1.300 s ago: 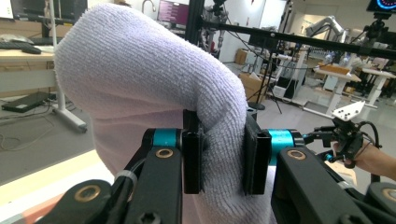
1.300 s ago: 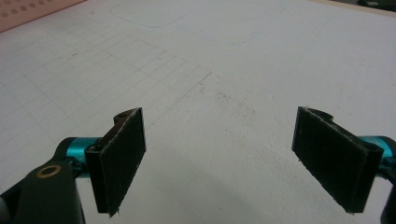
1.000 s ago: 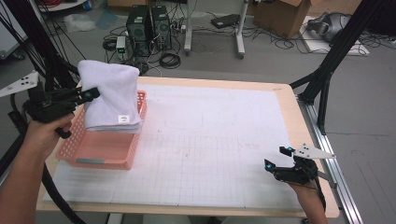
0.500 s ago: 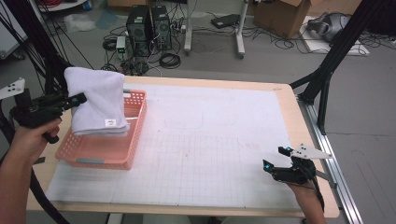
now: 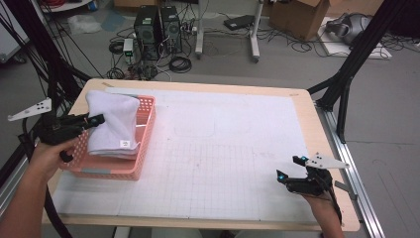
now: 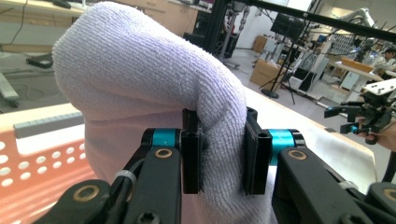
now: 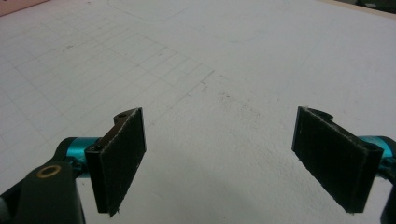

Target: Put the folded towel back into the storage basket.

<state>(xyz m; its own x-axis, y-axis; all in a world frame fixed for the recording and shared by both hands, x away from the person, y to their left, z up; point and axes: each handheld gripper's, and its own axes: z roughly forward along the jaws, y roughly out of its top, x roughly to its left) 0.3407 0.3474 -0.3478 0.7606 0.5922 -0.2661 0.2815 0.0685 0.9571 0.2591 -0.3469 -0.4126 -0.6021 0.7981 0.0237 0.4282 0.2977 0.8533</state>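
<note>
Left gripper [image 5: 94, 120] is clamping a fold of the white folded towel [image 5: 115, 124], pads pinching it from both sides. The towel is sitting in the pink basket [image 5: 106, 170] at the table's [image 5: 307, 124] left end, long axis running from the near side towards the far edge. Right gripper [image 5: 288, 168] is resting over the white grid mat [image 5: 223, 148], jaws spread wide, gripping nothing.

Left gripper [image 5: 91, 120] jaws clamped, right gripper [image 5: 289, 171] jaws wide apart

Robotics lab: computer towers [image 5: 157, 27], floor cables [image 5: 181, 63], tripod stands [image 6: 280, 70], gridded table [image 5: 237, 163].
</note>
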